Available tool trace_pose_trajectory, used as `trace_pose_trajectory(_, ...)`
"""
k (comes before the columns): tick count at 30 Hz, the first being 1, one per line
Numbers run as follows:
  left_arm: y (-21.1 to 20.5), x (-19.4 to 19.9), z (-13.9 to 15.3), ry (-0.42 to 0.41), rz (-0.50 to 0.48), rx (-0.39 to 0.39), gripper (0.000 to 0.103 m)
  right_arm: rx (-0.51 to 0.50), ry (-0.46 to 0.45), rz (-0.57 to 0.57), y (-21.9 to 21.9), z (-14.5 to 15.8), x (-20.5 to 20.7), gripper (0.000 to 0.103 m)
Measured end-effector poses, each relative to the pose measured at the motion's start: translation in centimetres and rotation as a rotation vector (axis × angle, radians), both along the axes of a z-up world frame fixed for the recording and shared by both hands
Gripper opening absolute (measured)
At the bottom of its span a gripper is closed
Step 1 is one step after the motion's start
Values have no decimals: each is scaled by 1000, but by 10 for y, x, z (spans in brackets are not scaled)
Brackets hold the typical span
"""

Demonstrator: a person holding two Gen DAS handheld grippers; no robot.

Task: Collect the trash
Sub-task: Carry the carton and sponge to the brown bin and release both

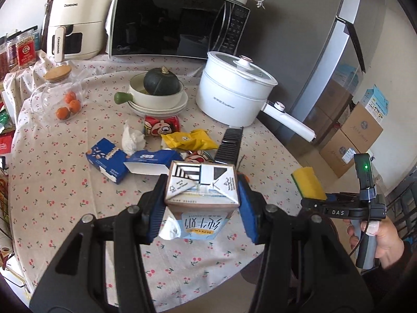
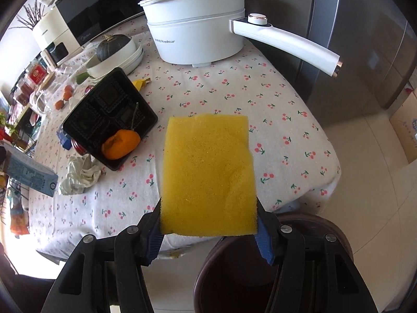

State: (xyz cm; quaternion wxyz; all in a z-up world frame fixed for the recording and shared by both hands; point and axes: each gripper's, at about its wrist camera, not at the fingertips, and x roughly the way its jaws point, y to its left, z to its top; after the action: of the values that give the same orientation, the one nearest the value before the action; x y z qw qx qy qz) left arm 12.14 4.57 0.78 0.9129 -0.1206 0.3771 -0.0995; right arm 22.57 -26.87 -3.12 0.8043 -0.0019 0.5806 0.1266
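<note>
My left gripper (image 1: 202, 203) is shut on a milk carton (image 1: 202, 190) and holds it above the round table's near part. My right gripper (image 2: 208, 224) is shut on a yellow sponge (image 2: 208, 174), held over the table's edge above a dark round bin (image 2: 260, 268); the sponge also shows in the left wrist view (image 1: 308, 182). Trash lies mid-table: blue boxes (image 1: 106, 160), a white tissue (image 1: 131, 138), a yellow wrapper (image 1: 190, 140), a red can (image 1: 161, 125), a black plastic tray (image 2: 109, 114) with an orange peel (image 2: 121, 143), a crumpled wrapper (image 2: 80, 174).
A white electric pot (image 1: 234, 91) with a long handle (image 2: 286, 44) stands at the back right. A bowl with a green squash (image 1: 161, 83), a glass jar of oranges (image 1: 62, 96), a microwave (image 1: 177, 18) and an air fryer (image 1: 78, 18) stand behind. A fridge (image 2: 365, 39) is at right.
</note>
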Motion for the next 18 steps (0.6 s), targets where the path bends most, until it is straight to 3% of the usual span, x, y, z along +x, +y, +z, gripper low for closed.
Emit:
trace_pose_trajectory(12, -120, -19, -32, 92, -339, -56, 52, -15, 42, -9, -53, -13, -62, 61)
trace_pose_trajectory(18, -164, -20, -47, 112, -439, -87, 52, -36, 68, -61, -89, -23, -75, 61)
